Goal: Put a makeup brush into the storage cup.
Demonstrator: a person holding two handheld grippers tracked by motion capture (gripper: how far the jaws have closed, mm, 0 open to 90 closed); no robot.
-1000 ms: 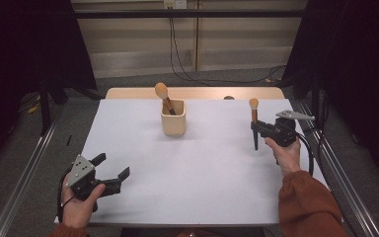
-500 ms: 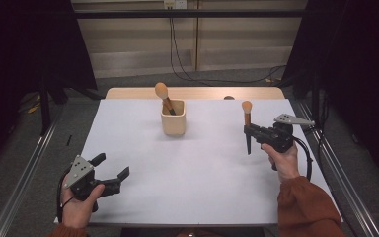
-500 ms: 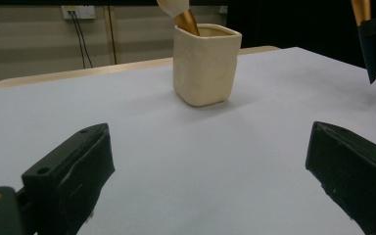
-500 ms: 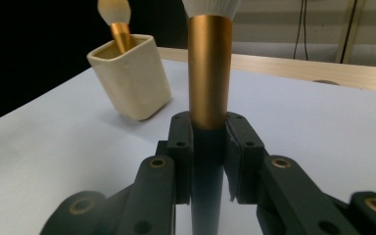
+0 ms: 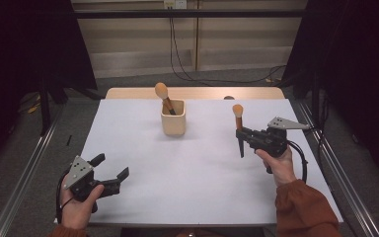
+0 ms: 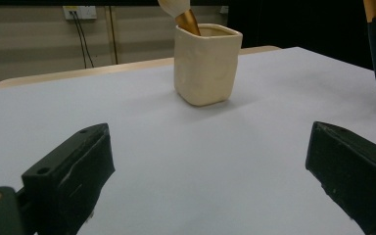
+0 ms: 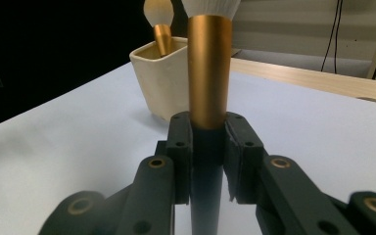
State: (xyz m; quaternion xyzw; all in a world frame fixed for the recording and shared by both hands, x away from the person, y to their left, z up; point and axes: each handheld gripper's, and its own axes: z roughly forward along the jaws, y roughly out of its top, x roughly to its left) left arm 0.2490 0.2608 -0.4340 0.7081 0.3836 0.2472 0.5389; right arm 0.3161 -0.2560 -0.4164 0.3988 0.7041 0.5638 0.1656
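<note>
While right tongs point(image 5: 242, 133) clamp brush point(image 5: 238, 118), cup point(image 5: 173, 118) nearby.

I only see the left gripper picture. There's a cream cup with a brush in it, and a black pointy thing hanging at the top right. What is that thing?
Observer: It is the black handle tip of a second makeup brush with a gold collar, clamped upright between the jaws of the right gripper.
Operator: Is it over the cup?
Observer: No. In the high view it hangs above the white table sheet, to the right of the cream square cup, apart from it.
Operator: What does my own gripper look like from up there?
Observer: The left gripper sits low near the table's front left corner, jaws spread, with nothing between them.
</note>
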